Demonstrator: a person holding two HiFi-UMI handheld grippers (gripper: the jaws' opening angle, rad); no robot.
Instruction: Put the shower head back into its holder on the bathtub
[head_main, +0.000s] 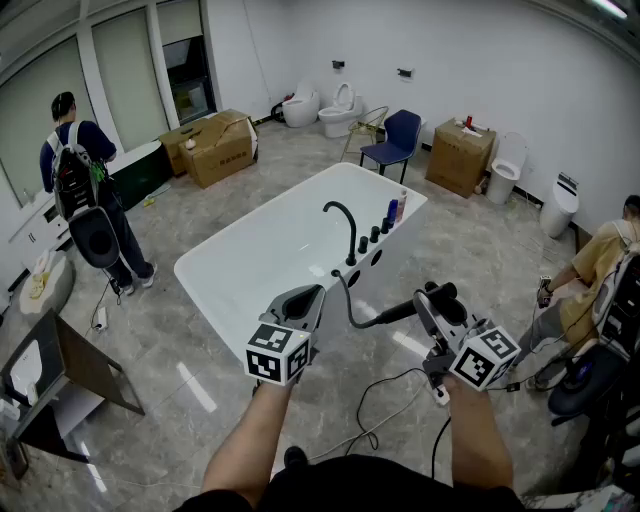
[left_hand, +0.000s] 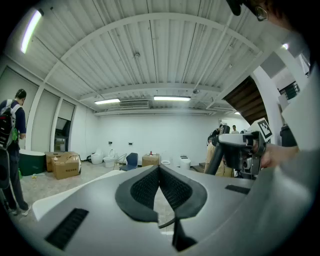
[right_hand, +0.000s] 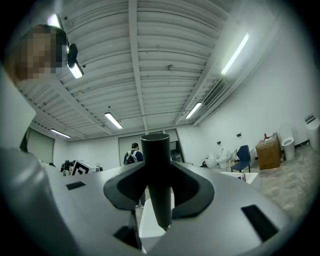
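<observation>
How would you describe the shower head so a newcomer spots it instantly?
Start at the white bathtub in the middle of the room; a thin black hose leaves its near rim toward the person. It ends in the shower head, a black rod clamped in the right gripper. Unlike the curved black faucet fixed on the rim, it is held off the tub in mid-air.

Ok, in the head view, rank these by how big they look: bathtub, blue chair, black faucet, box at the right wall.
1. bathtub, by far the largest
2-3. box and chair: they look about alike, so I won't rank them
4. faucet, the smallest
</observation>
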